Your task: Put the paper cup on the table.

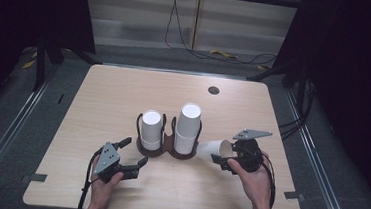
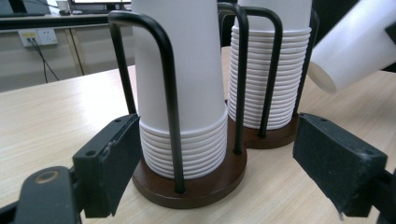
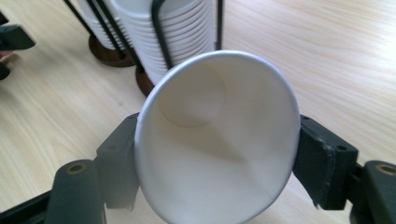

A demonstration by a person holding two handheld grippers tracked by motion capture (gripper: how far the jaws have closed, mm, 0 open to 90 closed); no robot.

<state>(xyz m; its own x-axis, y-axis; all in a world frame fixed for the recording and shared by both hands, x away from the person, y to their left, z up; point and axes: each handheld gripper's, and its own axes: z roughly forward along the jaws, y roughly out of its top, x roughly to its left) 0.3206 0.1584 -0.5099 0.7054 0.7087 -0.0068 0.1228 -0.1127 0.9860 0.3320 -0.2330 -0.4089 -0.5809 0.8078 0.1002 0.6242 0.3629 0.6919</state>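
**Loose cup on its side in your right tool, stacks just to its left**

Start with the tabletop (image 1: 124,89): pale wood, and near its middle a dark brown double cup holder (image 1: 162,150) with black wire hoops. Two stacks of white paper cups stand in it upside down, the shorter left stack (image 1: 151,129) and the taller right stack (image 1: 188,127).

Now your right tool (image 1: 222,160). Its jaws are closed onto a single paper cup (image 1: 214,150), pinching the rim so the mouth bulges oval in the right gripper view. The cup lies on its side, long axis roughly level, base pointing left toward the taller stack and just beside it, mouth facing your hand. To seat it on that stack, my read is you'd have to lift it and tip it mouth-down first.

Your left tool (image 1: 136,153) is spread wide and holds nothing. It sits low, just short of the holder's base, jaws flanking the left stack without touching.

The cup itself is plain white, thin-walled and creasing slightly under the squeeze.
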